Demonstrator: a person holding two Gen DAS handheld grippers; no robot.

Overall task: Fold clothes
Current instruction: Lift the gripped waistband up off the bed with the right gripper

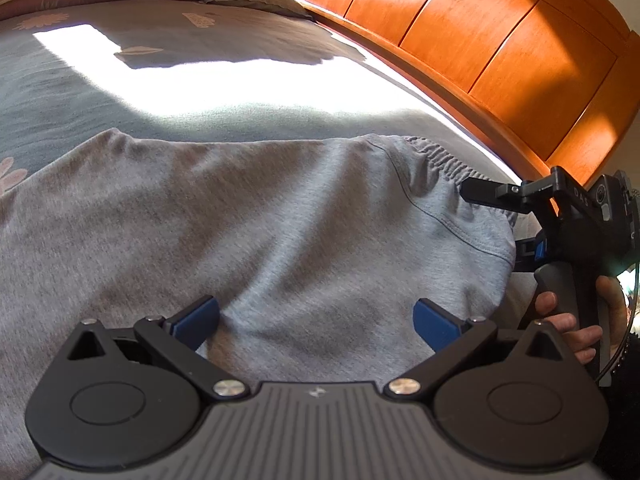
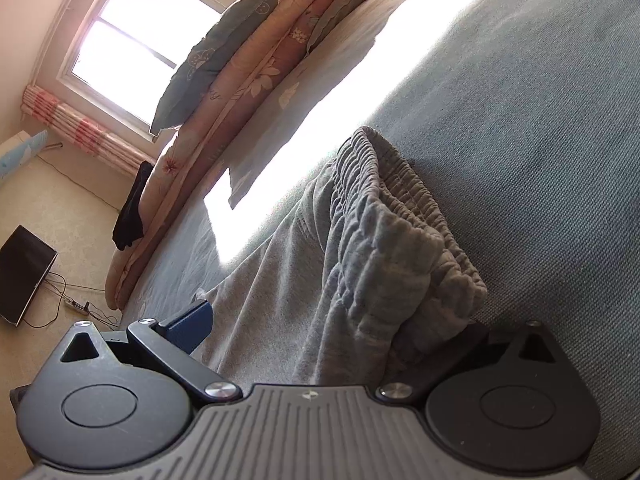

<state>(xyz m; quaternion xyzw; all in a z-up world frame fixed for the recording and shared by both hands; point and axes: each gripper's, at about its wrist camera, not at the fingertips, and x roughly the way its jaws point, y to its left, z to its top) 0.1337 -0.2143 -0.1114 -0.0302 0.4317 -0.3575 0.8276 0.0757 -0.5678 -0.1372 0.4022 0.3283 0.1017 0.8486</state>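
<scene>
The grey sweatpants (image 1: 280,216) are lying spread on the bed (image 1: 120,80), which is covered with a blue-grey flowered sheet. The elastic waistband (image 1: 448,164) is pointing toward the orange wooden headboard (image 1: 480,40).

The left gripper (image 1: 316,320) is hovering over the middle of the sweatpants with its jaws spread wide, and nothing is sitting between the blue pads (image 1: 198,318).

Only the left wrist view is showing the right gripper (image 1: 504,220) from outside: a hand (image 1: 576,320) is holding its handle at the waistband end of the sweatpants, with one black finger above the fabric edge and a blue pad below it.

Only the right wrist view is showing the bunched waistband (image 2: 420,232) up close. The fabric is draping over the right-hand finger of the right gripper (image 2: 320,332), hiding it, while the other finger, with its blue pad (image 2: 192,322), is standing well clear, so the jaws are open. This view is also showing stacked pillows (image 2: 240,60) beyond the sweatpants, a window (image 2: 140,40) and a dark screen (image 2: 24,272) on the floor.
</scene>
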